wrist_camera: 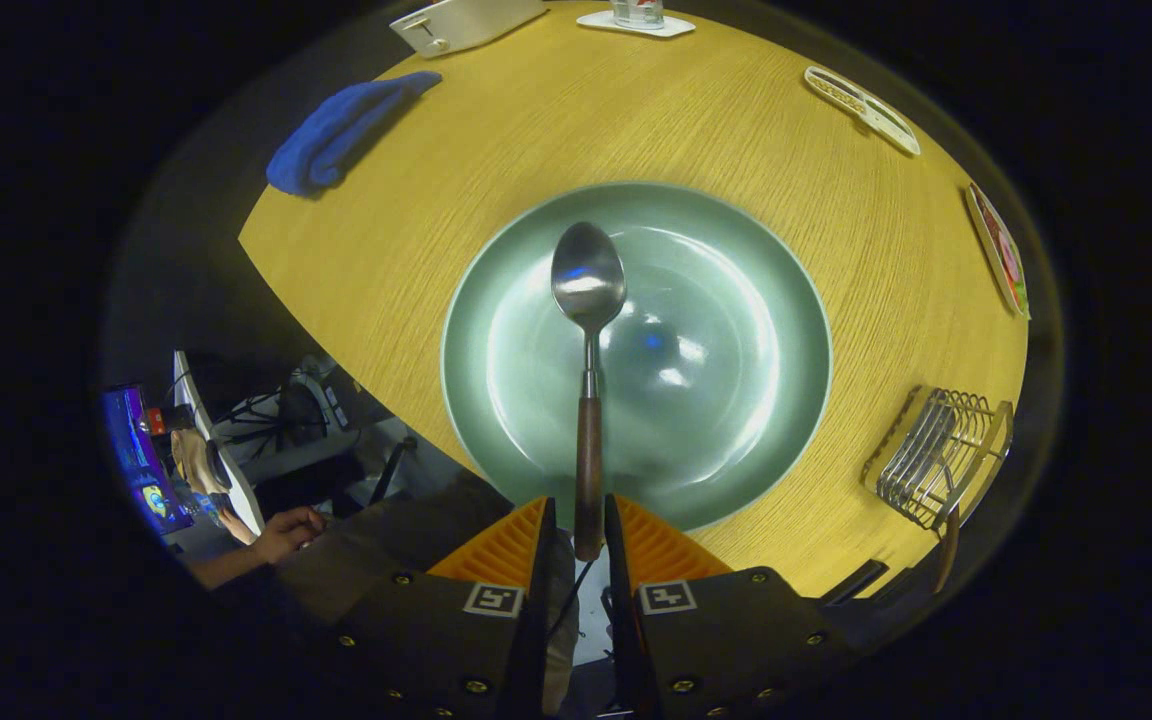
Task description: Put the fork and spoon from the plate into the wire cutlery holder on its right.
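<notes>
Spoon: metal bowl, short metal neck, dark wooden handle; stiff throughout, judged light, no fragile part. Held lengthwise between the fingers of the gripper, both pressing the lower end of the handle, bowl pointing straight ahead and hanging above the plate. Polished metal likely slippery; wood gives the surer purchase, so the present hold on the handle suits. Grip sits far from the bowl, so the heavier end may droop or swing if the clamp loosens; keep it firm through the carry

Plate: round, grey-green, glossy, on the wooden table; bare of cutlery apart from the spoon over it

Wire cutlery holder: thin metal rods, wooden end pieces, well to the right of the plate near the table edge. Something with a brown handle lies at its near side, probably the fork, too small to confirm. Judged light enough to shift if knocked; lower the spoon in gently

Blue cloth: folded, far left, not involved
</notes>
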